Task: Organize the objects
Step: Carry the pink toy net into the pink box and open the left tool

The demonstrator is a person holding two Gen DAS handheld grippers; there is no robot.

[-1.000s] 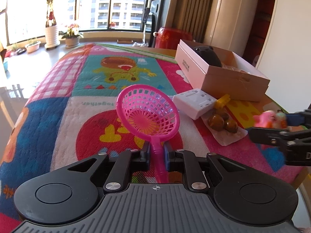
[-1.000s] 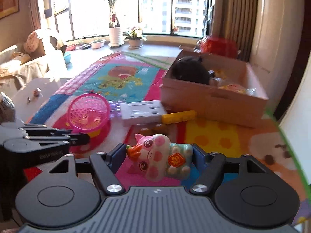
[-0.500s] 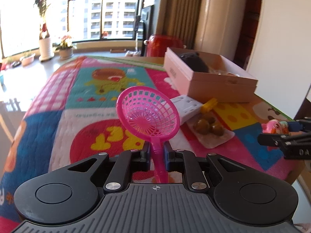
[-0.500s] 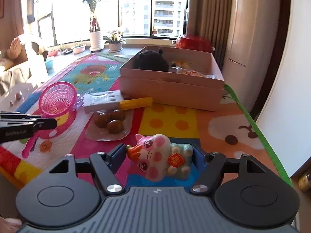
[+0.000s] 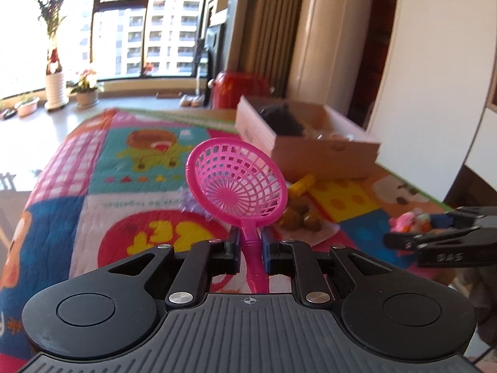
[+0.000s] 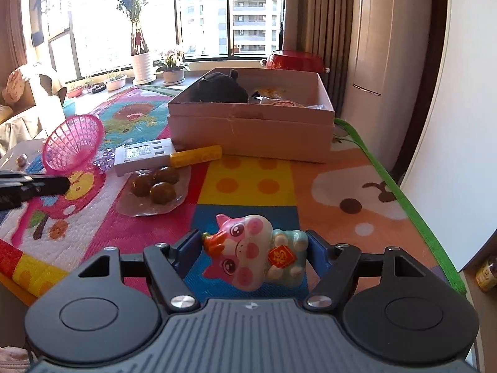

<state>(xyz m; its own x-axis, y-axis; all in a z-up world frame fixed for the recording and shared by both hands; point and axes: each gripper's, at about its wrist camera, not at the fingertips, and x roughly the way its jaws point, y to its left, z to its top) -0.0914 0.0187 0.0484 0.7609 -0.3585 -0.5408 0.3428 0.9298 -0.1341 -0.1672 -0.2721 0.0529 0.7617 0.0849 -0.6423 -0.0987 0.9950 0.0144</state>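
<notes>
My left gripper point(image 5: 250, 242) is shut on the handle of a pink plastic strainer point(image 5: 237, 183), held upright above the colourful mat. The strainer also shows at the left of the right wrist view point(image 6: 73, 146). My right gripper point(image 6: 253, 248) is shut on a pink-and-teal pig figurine point(image 6: 251, 253), held above the mat near its front edge. The figurine and right gripper show at the right of the left wrist view point(image 5: 413, 222). An open cardboard box point(image 6: 251, 127) with a black plush toy point(image 6: 217, 88) inside stands at the far side of the mat.
On the mat point(image 6: 248, 183) lie a white device point(image 6: 143, 157), a yellow bar point(image 6: 195, 157), a clear pack of brown balls point(image 6: 155, 191) and purple beads point(image 6: 104, 158). A red pot point(image 6: 295, 60) stands behind the box. A white panel point(image 6: 450, 124) rises at the right edge.
Both grippers have lifted and pulled back from the mat with their objects still held. The box and loose items look farther away and have not moved.
</notes>
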